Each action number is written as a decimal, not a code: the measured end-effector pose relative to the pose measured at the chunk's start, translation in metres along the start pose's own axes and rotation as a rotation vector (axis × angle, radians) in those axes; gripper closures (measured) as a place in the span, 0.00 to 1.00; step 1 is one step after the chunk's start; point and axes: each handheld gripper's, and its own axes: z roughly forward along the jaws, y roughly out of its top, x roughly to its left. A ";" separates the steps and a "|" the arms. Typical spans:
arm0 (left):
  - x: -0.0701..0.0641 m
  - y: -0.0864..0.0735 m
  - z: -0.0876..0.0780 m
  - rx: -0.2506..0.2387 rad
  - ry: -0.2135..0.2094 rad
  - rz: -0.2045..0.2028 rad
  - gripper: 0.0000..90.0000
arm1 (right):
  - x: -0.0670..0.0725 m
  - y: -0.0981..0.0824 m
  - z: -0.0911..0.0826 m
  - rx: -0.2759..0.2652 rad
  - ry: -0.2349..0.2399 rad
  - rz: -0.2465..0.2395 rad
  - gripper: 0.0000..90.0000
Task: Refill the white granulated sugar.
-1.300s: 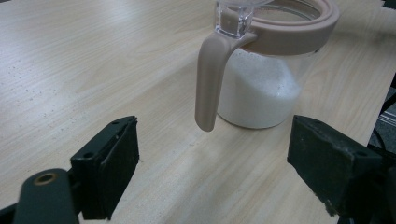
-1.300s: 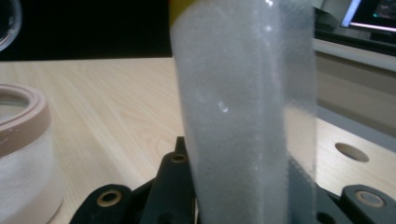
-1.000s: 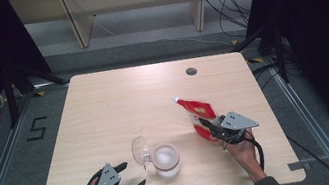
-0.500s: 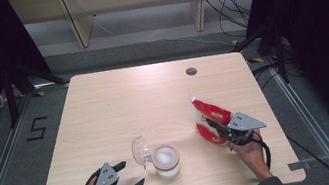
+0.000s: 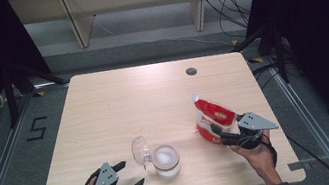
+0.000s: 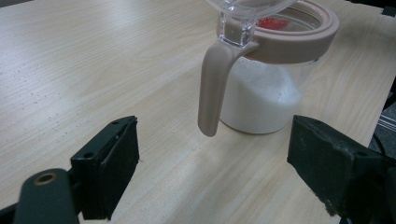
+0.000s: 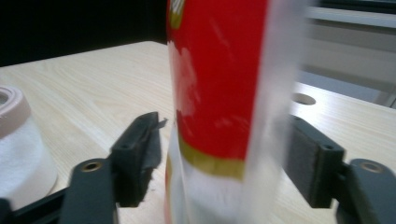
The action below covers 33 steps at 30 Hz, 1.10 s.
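Right, your right gripper view puts the red and white plastic pouch (image 7: 219, 107) upright between the jaws, blurred; you see a gap at the left pad, while the pouch's clear edge hides whether the other pad touches it. The jaws have just been opening, with the pouch between them. From the high view the right gripper (image 5: 221, 131) sits just beside the pouch (image 5: 211, 119) at its lower right, the pouch standing on the light wooden table (image 5: 120, 110) with its white corner up.

Your left gripper view gives the close look at the clear glass jar with a beige rim and handle (image 6: 266, 79): white powder heaped inside, higher on one side, the clear lid tipped up at the hinge above the handle, a red reflection in the rim. Its jaws stand wide with nothing between them, the jar beyond them.

High view places the jar (image 5: 166, 161) well left of the pouch, and your left gripper (image 5: 130, 174) further left of the jar, near the table's front edge. The pouch stands near the right edge and front corner. Bare wood lies between jar and pouch and over the whole far half up to the dark round cable hole (image 5: 191, 71).
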 end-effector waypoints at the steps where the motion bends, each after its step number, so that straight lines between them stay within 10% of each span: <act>1: 0.000 0.000 0.000 0.003 0.000 0.000 0.18 | 0.000 0.000 -0.003 -0.009 0.011 0.005 0.36; 11: 0.000 0.001 -0.001 -0.008 0.003 -0.010 0.18 | 0.004 -0.004 -0.034 -0.004 -0.016 0.076 0.30; 33: 0.002 0.002 -0.004 0.000 0.023 -0.017 0.18 | 0.027 -0.012 -0.060 0.084 -0.051 0.037 0.29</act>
